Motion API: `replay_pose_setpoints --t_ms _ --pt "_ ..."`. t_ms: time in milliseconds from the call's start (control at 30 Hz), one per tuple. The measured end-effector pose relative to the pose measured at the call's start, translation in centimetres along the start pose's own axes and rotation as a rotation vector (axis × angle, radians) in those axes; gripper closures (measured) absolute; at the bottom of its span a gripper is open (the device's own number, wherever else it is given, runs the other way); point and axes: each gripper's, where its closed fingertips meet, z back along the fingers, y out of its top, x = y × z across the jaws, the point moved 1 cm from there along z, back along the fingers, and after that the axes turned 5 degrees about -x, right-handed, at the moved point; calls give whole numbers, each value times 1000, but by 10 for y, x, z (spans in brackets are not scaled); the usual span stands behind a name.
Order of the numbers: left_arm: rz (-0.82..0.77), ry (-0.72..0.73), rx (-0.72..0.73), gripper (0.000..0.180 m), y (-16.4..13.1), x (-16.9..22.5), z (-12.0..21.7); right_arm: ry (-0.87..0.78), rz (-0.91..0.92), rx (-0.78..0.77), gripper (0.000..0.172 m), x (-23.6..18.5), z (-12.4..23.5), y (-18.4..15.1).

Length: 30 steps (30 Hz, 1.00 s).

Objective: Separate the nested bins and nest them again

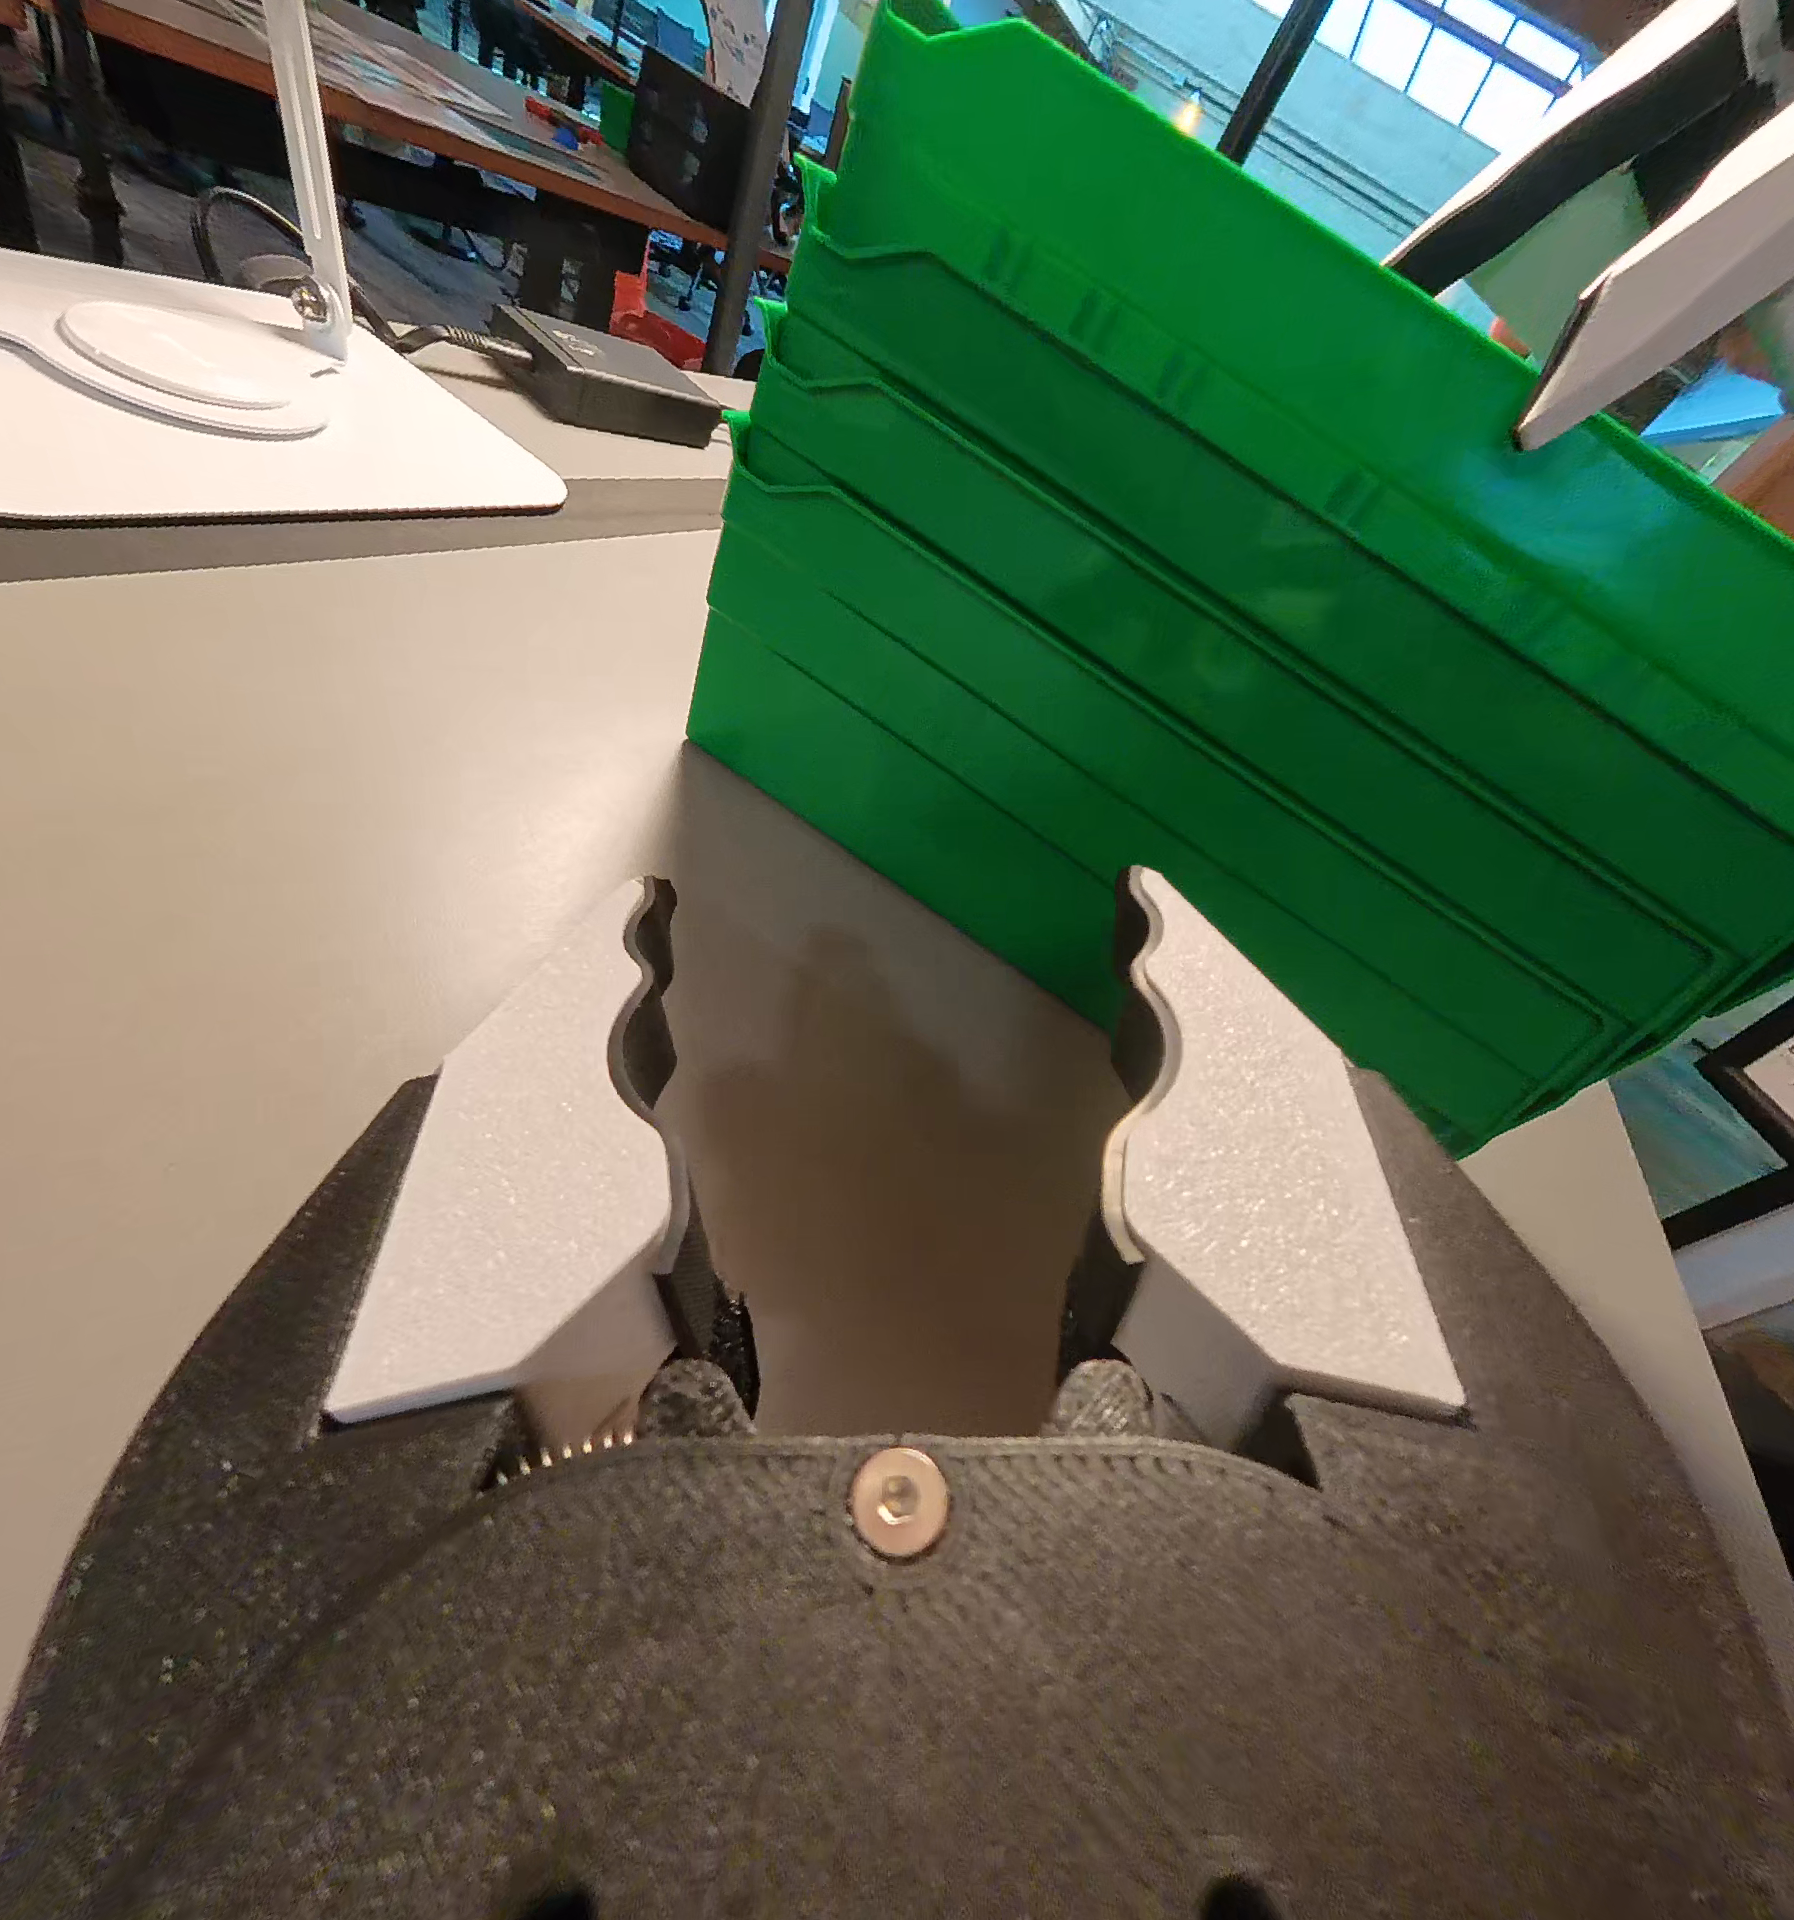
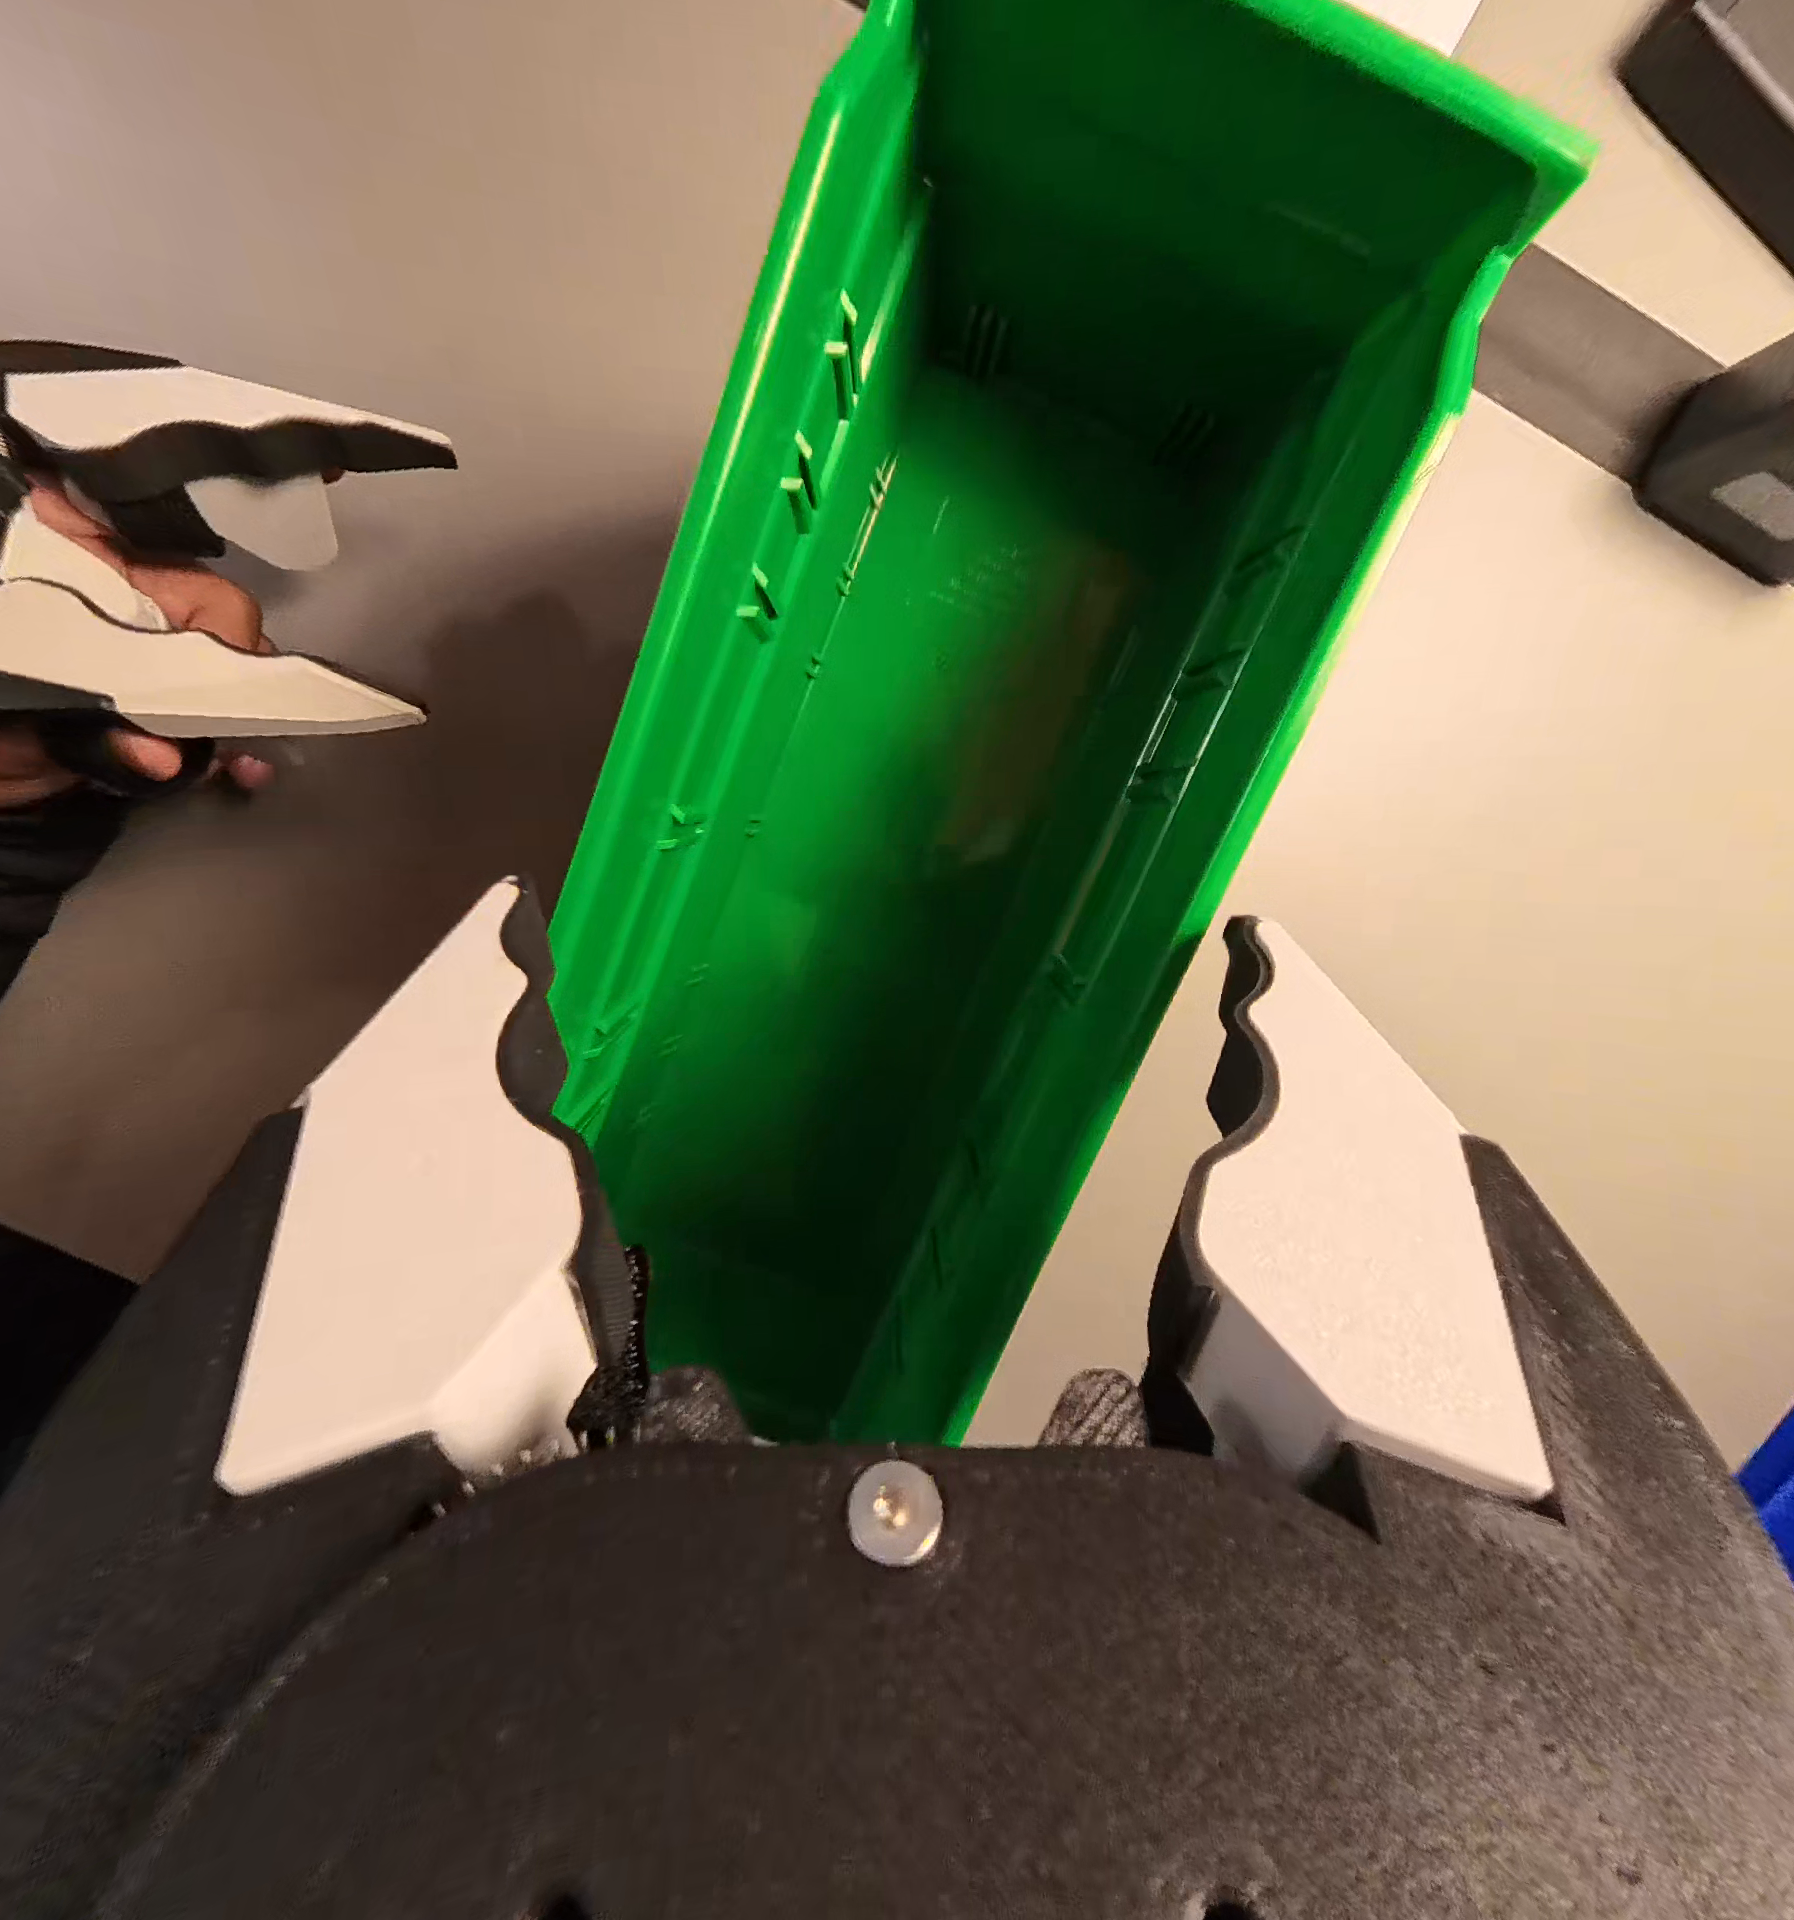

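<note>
Pale grey desk (image 1: 249, 831) is carrying a stack of nested green plastic bins (image 1: 1236, 644), long and narrow, standing right of centre; workshop benches are showing far behind. Left gripper (image 1: 893, 997) is hovering low over bare desk just left of the stack's near end, fingers standing well apart and holding nothing. Right gripper (image 2: 888, 997) is reaching down over the topmost bin (image 2: 1028, 675), fingers spread wide around its near end; the left pad looks to be touching the outer wall, the right pad is standing clear, so nothing is being gripped.

Risks, as judged: closing off-centre could be skewing the top bin and jamming it in the nest; a lift without bracing could be dragging lower bins up or tipping the stack.
</note>
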Motion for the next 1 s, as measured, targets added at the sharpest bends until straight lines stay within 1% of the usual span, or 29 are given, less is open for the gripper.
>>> replay_pose_setpoints --t_ms 67,100,133,200,367,667,800,933,1000 --pt "-3 2 0 96 0 0 0 -13 24 -32 42 -3 0 -3" --pt "-3 2 -2 96 -1 1 0 -4 39 -52 40 -7 0 -6" --pt "-2 2 -4 96 -1 1 1 5 48 -62 34 -11 0 -8" --pt "-4 3 -2 96 -1 1 1 -5 63 -67 33 -12 1 -10" --pt "-19 6 -12 96 -3 3 1 21 7 -83 32 -7 -8 -17" --pt "-29 15 -14 96 -4 4 1 28 -6 -98 50 -10 -6 -16" --pt "-27 14 -11 97 -4 4 2 24 -1 -95 61 -12 -3 -14" --pt "-18 10 -7 97 -3 3 3 44 1 -67 66 -15 9 -9" --pt "-14 8 -5 97 -3 3 3 71 -4 -21 66 -18 23 -1"
